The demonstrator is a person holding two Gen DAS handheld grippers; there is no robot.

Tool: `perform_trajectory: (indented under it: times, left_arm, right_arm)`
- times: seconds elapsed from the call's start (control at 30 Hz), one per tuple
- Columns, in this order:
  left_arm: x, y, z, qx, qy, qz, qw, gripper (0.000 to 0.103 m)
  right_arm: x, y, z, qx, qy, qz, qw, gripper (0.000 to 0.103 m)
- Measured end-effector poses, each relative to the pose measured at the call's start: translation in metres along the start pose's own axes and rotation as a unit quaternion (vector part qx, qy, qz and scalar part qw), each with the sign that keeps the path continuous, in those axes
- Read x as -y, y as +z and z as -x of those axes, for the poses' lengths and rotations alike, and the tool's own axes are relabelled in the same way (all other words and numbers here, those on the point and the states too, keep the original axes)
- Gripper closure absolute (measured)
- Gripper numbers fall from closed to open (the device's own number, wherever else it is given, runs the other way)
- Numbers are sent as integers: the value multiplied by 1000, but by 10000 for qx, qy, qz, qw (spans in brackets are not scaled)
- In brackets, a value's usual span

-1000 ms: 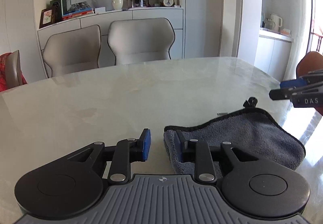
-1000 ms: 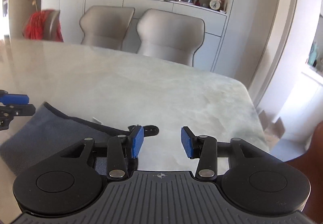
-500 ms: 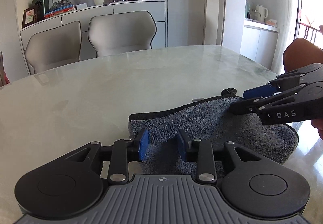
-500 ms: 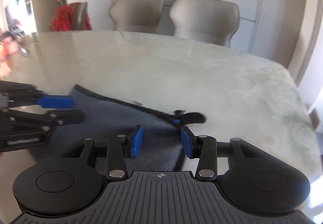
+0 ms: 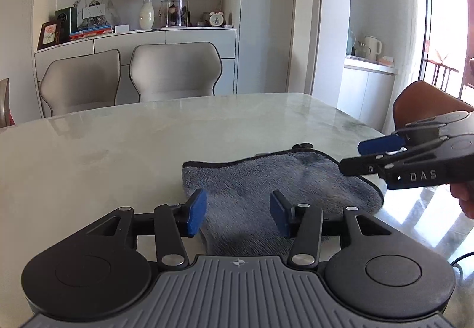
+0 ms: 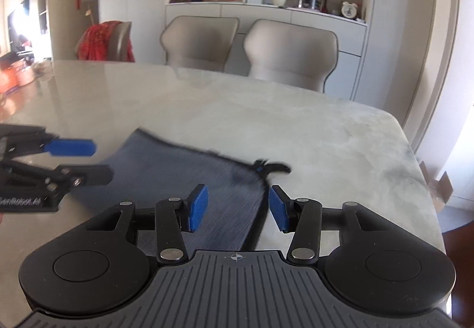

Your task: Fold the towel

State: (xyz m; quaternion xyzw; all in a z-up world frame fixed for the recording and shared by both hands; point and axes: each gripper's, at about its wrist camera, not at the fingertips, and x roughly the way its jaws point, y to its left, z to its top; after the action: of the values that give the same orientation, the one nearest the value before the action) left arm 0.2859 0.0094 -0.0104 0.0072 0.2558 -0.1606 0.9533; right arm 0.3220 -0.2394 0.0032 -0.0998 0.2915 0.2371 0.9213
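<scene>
A grey towel (image 5: 266,180) with a dark hem lies flat on the marble table (image 5: 118,144), near its right end. Its black hanging loop (image 6: 271,167) sticks out at the far right corner. My left gripper (image 5: 238,217) is open and empty, hovering above the towel's near left part. My right gripper (image 6: 237,208) is open and empty above the towel's right edge (image 6: 257,209), near the loop. The towel (image 6: 183,174) also shows in the right wrist view. Each gripper shows in the other's view: the right one (image 5: 364,154) from the left wrist, the left one (image 6: 91,160) from the right wrist.
Two beige chairs (image 5: 174,73) stand at the table's far side, before a white sideboard (image 5: 166,38) with a vase and ornaments. A brown chair (image 5: 423,103) stands at the right end. A chair with red cloth (image 6: 106,41) stands far left.
Both grippers have moved in over the towel, the left from the towel's left edge, the right from its right side. Both have opened wider. The towel has not moved.
</scene>
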Motion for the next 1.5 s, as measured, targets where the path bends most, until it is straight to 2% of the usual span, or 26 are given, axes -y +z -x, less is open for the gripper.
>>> perform_trajectory:
  times: [0.1, 0.2, 0.33, 0.4, 0.57, 0.67, 0.77, 0.83, 0.93, 1.07, 1.13, 1.2, 1.3, 1.5]
  left_arm:
    - [8, -10, 8, -78, -32, -64, 9999, 53]
    - [11, -16, 6, -149, 59, -159, 9997, 53]
    - [9, -21, -1, -297, 84, -93, 9995, 53]
    - [10, -22, 0, -306, 99, -130, 9994, 53]
    - [1, -23, -2, -382, 180, 139, 9990, 52]
    - [-5, -24, -1, -479, 173, 395, 9979, 45]
    - [-3, -24, 7, -470, 258, 482, 9974, 40]
    - [4, -24, 21, -246, 442, 416, 9979, 25]
    - [11, -26, 37, -62, 584, 420, 9974, 19]
    - [16, -32, 50, -108, 592, 591, 9964, 19]
    - [20, -36, 56, -121, 625, 621, 9960, 19]
    - [24, -40, 61, -97, 688, 593, 9958, 19]
    - [30, -46, 69, -45, 724, 616, 9955, 18]
    - [36, -53, 79, 86, 819, 643, 9945, 15]
  right_arm:
    - [-16, -15, 12, 79, 258, 110, 9996, 56]
    - [-23, -19, 14, 149, 153, 161, 9996, 56]
    - [-12, -23, 0, -222, 143, -272, 9993, 56]
    - [-8, -27, -4, -177, 160, -326, 9992, 56]
    - [-19, -33, -4, -116, -76, 5, 9999, 55]
    - [-27, -36, 0, -71, -213, 156, 9996, 54]
    - [-34, -33, 13, -33, -321, 11, 9995, 46]
    - [-37, -33, 22, 68, -458, -76, 9989, 31]
    - [-45, -36, 37, 194, -847, -211, 9960, 17]
    - [-47, -41, 52, 227, -1033, -657, 9922, 14]
    - [-48, -45, 58, 302, -1114, -823, 9899, 7]
    - [-52, -51, 64, 484, -1276, -905, 9865, 5]
    - [-59, -57, 69, 575, -1527, -899, 9825, 4]
    - [-68, -67, 77, 682, -1570, -1158, 9784, 2]
